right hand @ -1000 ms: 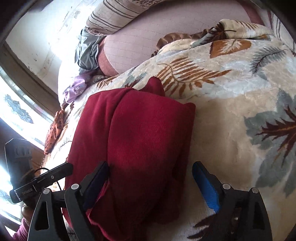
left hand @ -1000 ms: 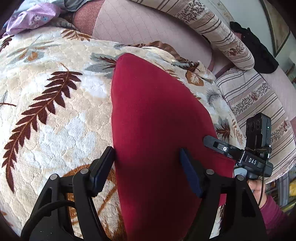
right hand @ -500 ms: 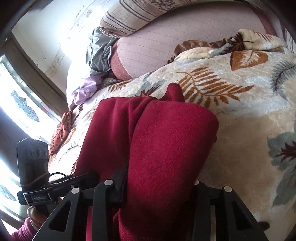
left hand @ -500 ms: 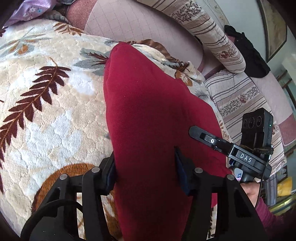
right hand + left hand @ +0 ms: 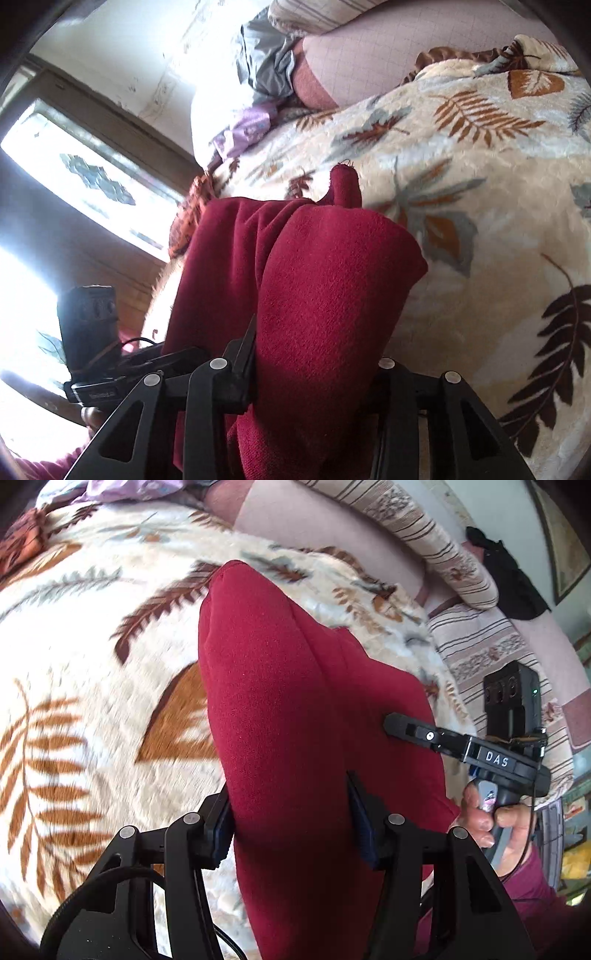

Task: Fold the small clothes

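A dark red fleece garment (image 5: 277, 686) lies folded lengthwise on a leaf-patterned blanket (image 5: 92, 664). My left gripper (image 5: 288, 794) is shut on its near end, blue pads pressing both sides of the bunched cloth. In the right wrist view the same garment (image 5: 332, 266) bulges up between the fingers of my right gripper (image 5: 317, 343), which grips a thick fold; its jaws are opening slightly with the cloth still pinched between them. A small corner of the garment sticks up at its far end. The right gripper's finger (image 5: 406, 727) rests against the cloth's side, held by a hand (image 5: 491, 819).
The blanket (image 5: 480, 184) covers a sofa-like seat. A striped bolster (image 5: 424, 535) and pink cushion lie behind it. Purple cloth (image 5: 243, 133) and grey cloth (image 5: 266, 62) are piled at one end, a black cloth (image 5: 513, 587) at the other. A bright window (image 5: 92, 177) is beside it.
Both grippers went from wide open to shut on the red garment. They then carried it sideways across the blanket, with the right end raised and bunched higher.
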